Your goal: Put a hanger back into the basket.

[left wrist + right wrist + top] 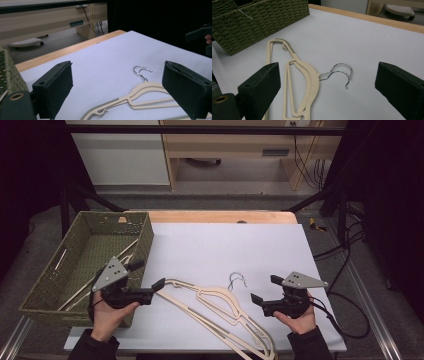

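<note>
While the cream hangers (220, 312) are lying stacked on the desk (225, 245) just right of the woven basket (145, 237), we are holding the left hand-held gripper (161, 283) released beside their near tip, nothing between its jaws, and the right hand-held gripper (263, 290) released too, right of the hangers' wire hooks (237, 280). We judge the hangers light, stiff, thin and slippery; we are favouring the flat shoulder arm.

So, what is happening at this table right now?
A person holds a gripper in each hand above a white table. Two cream hangers lie stacked on it, and more hangers already lie in the green basket. The left gripper and the right gripper are both open and hold nothing.
</note>
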Demonstrator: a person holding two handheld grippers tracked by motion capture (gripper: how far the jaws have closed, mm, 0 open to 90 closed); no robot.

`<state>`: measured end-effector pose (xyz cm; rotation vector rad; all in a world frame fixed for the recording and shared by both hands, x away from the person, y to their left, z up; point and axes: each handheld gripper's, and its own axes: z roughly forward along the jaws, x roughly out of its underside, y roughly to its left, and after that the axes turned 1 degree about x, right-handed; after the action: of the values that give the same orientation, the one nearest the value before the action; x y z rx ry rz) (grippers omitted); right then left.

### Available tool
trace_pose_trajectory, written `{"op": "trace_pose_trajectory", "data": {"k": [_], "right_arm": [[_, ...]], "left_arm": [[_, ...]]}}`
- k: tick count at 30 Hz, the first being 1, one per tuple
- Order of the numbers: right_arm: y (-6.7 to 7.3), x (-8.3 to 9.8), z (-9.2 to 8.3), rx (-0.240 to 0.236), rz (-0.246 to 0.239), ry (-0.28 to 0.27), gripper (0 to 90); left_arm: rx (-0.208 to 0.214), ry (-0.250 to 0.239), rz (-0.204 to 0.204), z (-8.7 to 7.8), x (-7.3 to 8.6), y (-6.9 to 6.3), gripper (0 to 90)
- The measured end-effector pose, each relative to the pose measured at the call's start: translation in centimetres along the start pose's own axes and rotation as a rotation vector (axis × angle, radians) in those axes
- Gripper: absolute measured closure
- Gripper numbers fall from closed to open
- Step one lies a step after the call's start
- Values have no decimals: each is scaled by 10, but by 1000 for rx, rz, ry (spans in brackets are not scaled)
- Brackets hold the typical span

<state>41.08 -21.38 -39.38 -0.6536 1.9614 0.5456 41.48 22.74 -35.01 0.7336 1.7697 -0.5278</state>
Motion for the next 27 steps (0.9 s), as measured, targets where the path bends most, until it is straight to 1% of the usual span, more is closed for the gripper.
{"op": "trace_pose_trajectory", "data": {"k": [1, 3, 4, 5, 6, 8, 9, 12, 14, 15, 16, 20, 23, 24, 25, 26, 27], "right_arm": [[0, 0, 1, -1, -3, 4, 72], [0, 1, 1, -5, -6, 10, 74], [1, 2, 3, -9, -7, 19, 79], [2, 3, 3, -7, 1, 25, 83], [2, 4, 4, -8, -1, 28, 85], [2, 5, 5, -11, 0, 36, 87], [2, 6, 5, -13, 1, 40, 87], [1, 8, 4, -11, 8, 37, 89], [-1, 9, 3, -9, 14, 27, 89], [-1, 9, 2, -7, 14, 25, 88], [-1, 9, 2, -4, 9, 25, 88], [-1, 9, -2, -2, 4, 12, 82], [-2, 9, -4, 2, -4, 14, 82], [-3, 9, -5, 12, -2, 11, 82], [-3, 9, -6, 10, 0, 6, 82], [-3, 8, -7, 10, 1, 4, 82], [-3, 8, -7, 10, 1, 4, 82]], "left_arm": [[1, 9, 10, 3, 1, -3, 97], [10, 20, 15, 7, 4, -7, 97], [18, 19, 13, 9, 5, -9, 97], [27, 32, 16, 13, 8, -12, 97], [27, 32, 16, 13, 8, -12, 97], [36, 53, 10, 20, 12, -16, 97], [36, 53, 10, 20, 12, -16, 97], [40, 74, 0, 30, 15, -20, 97], [48, 87, 2, 38, 14, -24, 97], [48, 91, -2, 47, 12, -28, 97], [48, 91, -2, 47, 12, -28, 97], [69, 106, -4, 69, 7, -39, 100], [78, 133, -1, 89, 5, -46, 103], [81, 143, -1, 96, 5, -48, 110], [82, 162, -5, 110, 6, -51, 112], [82, 162, -5, 110, 6, -51, 116], [85, 168, -11, 116, 7, -53, 116]]}}
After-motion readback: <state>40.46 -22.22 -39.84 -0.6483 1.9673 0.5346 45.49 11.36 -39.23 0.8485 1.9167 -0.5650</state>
